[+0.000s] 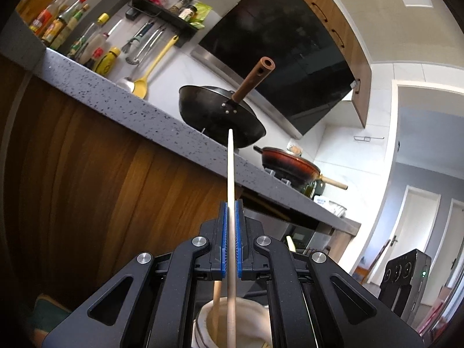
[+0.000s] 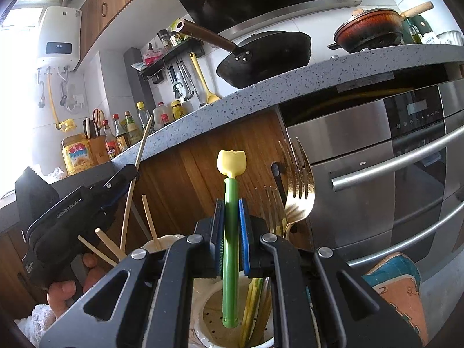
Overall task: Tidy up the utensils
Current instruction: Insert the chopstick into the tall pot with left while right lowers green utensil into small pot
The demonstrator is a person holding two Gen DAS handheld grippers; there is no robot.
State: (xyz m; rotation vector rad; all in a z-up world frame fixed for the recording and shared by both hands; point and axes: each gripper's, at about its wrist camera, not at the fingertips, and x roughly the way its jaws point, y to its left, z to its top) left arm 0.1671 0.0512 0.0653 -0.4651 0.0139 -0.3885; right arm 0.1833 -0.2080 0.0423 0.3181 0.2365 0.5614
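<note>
The left tongs [image 1: 231,226] were clamped on a pale wooden chopstick [image 1: 230,174], held upright with its lower end inside the cream utensil holder [image 1: 208,316]. The right tongs [image 2: 231,223] gripped a green-handled utensil [image 2: 230,261] with a yellow tulip top, standing in a perforated holder [image 2: 211,313] beside gold forks [image 2: 298,191].

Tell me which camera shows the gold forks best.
Right wrist view: the gold forks stand tines-up, unobstructed, just right of the right hand-held gripper clamping the green utensil. The left wrist view shows nothing of them.
</note>
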